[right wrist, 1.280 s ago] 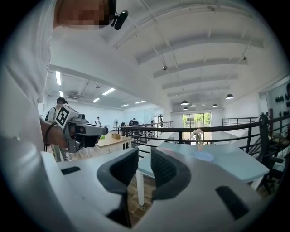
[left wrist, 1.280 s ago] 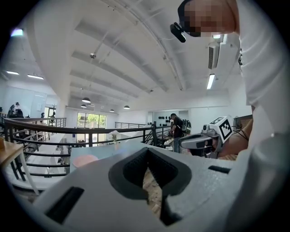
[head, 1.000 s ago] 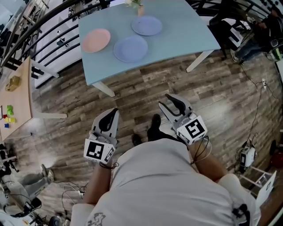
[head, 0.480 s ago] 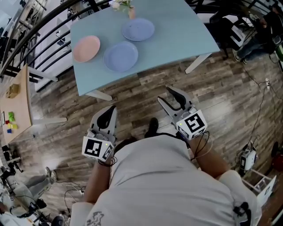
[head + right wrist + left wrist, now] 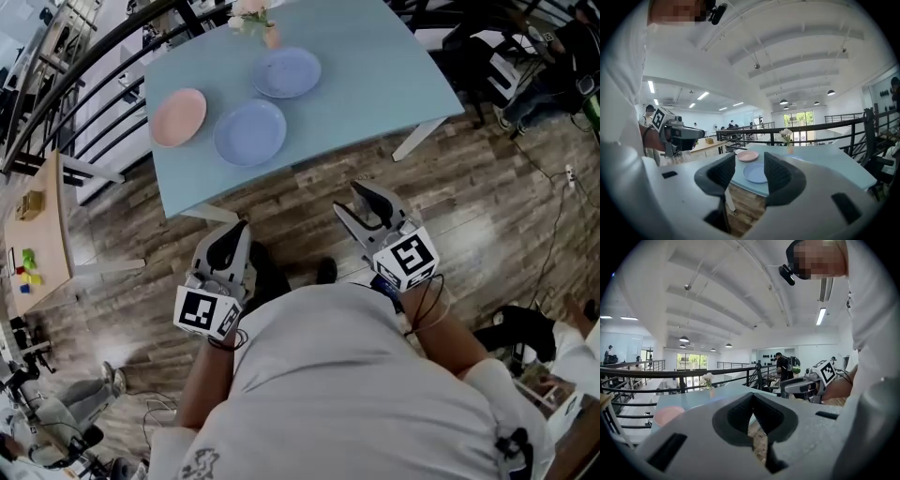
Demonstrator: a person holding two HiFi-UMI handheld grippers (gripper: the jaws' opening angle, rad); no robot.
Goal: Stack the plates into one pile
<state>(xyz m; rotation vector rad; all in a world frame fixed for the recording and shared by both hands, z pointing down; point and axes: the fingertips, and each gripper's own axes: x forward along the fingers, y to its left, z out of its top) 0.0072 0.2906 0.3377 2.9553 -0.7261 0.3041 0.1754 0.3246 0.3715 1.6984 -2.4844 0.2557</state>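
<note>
Three plates lie apart on the table [image 5: 375,75] in the upper part of the head view. The pink plate [image 5: 178,117] is at the left, and the nearer blue plate [image 5: 249,132] is just right of it by the table's lower edge. The farther blue plate [image 5: 285,72] is higher up, beside a small vase of flowers [image 5: 270,36]. No plate rests on another, so the pile is not begun.

Both tools hang over the wooden floor [image 5: 487,206] at mid-frame, short of the table and pointing up toward it. The left hand-held gripper [image 5: 228,246] has its jaws together at the tips with nothing between them, which suggests it is idle for now. The right hand-held gripper [image 5: 367,204] has just been opening its jaws. They stand wide and empty, and in its own view the pink plate and nearer blue plate show far off through the gap. It is probably spread early so it can slip over a plate rim, most likely the nearer blue plate.
</note>
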